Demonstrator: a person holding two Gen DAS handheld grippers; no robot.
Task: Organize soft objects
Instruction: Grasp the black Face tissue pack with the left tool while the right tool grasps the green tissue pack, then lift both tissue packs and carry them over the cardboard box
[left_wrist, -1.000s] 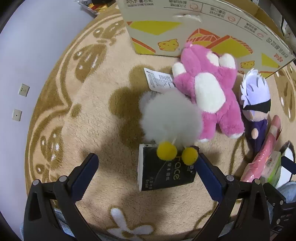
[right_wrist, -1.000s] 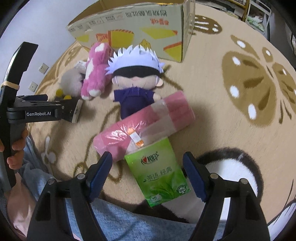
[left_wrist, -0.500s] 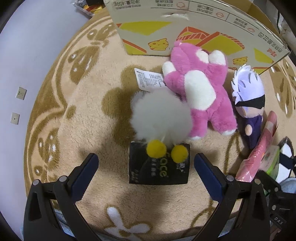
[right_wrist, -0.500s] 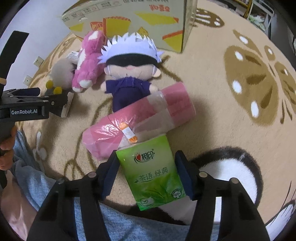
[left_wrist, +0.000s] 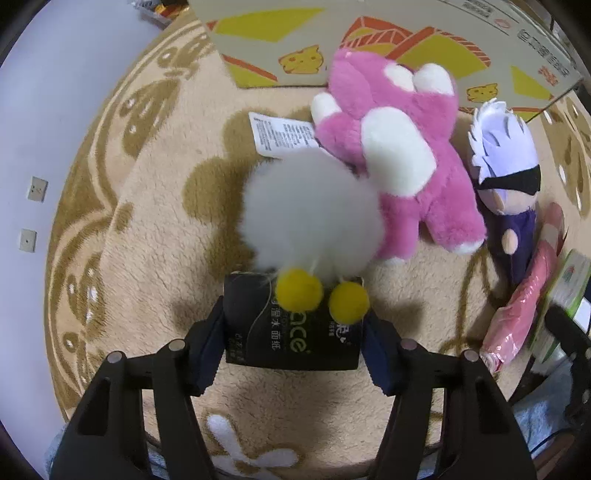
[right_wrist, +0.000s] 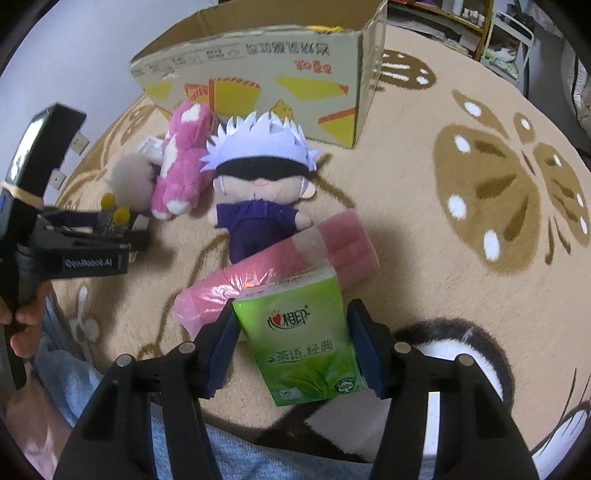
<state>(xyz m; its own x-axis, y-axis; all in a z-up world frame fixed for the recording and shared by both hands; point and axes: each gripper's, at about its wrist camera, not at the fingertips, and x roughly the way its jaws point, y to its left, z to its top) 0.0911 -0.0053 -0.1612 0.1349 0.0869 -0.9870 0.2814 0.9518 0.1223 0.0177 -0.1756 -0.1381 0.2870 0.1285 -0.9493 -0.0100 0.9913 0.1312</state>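
left gripper (left_wrist: 293, 347): closed on the black tissue pack (left_wrist: 291, 332), a pad against each short side; the pack lies on the rug (left_wrist: 147, 229).
right gripper (right_wrist: 291, 347): closed on the green tissue pack (right_wrist: 299, 332), pads on both long edges; its far end lies over the pink roll (right_wrist: 277, 266).
grey pom-pom toy (left_wrist: 310, 214): fluffy, its two yellow balls rest on the far edge of the black pack; likely to tumble off when that pack goes up.
pink plush (left_wrist: 395, 158): lies flat just behind the grey toy, touching it; head near the cardboard box (right_wrist: 258, 74).
doll (right_wrist: 258, 184): white hair, black blindfold, between the pink plush and the pink roll.
handling, judged: both packs light, squashy, film-wrapped and so a bit slippery; hold across the middle with a moderate squeeze. plush best pinched at the body.
box: open at the top, behind the toys; probable destination.
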